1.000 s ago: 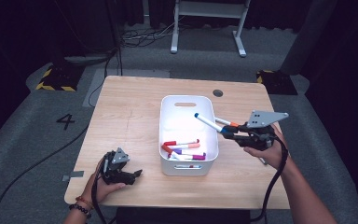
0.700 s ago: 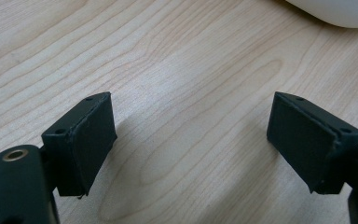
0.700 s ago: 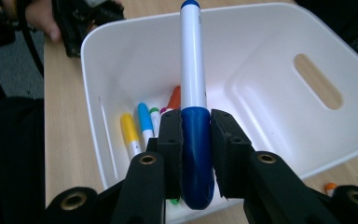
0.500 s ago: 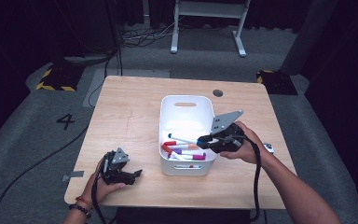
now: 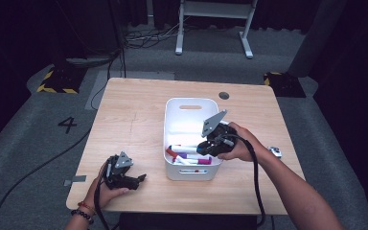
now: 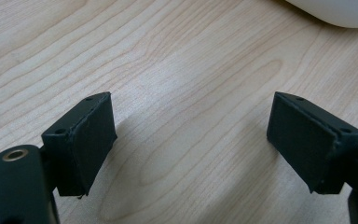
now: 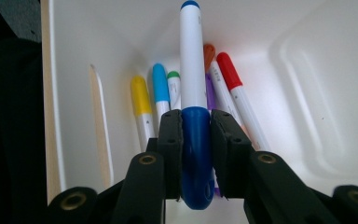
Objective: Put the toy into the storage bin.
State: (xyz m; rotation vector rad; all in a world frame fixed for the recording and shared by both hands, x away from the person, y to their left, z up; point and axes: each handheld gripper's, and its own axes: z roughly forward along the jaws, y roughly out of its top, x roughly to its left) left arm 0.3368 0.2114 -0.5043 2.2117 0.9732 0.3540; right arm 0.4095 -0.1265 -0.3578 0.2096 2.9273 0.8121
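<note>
Pinching: right tongs [image 7: 196, 154] gripped blue-capped marker [image 7: 193, 93] inside white bin [image 5: 172, 115] | left tongs [image 6: 191, 140] sat spread, empty, over bench [image 6: 191, 56]

The bin [image 5: 191, 108] sits on the table [image 5: 129, 120], right of centre and toward the near edge. Inside it, markers [image 5: 189, 157] lie bunched against the near wall. The right gripper [image 5: 210, 146] hangs over the bin's right rim, tips pointing in above that bunch, a marker [image 7: 192, 88] clamped between its jaws and sticking out past them over the others. Left of the bin, well apart from it, the left gripper [image 5: 133, 180] rests on the table near the front edge, jaws spread with only tabletop between them, and the bin's corner [image 6: 335, 10] ahead of them. A small object [image 5: 274, 152] lies near the table's right edge, just beyond the right forearm.
</note>
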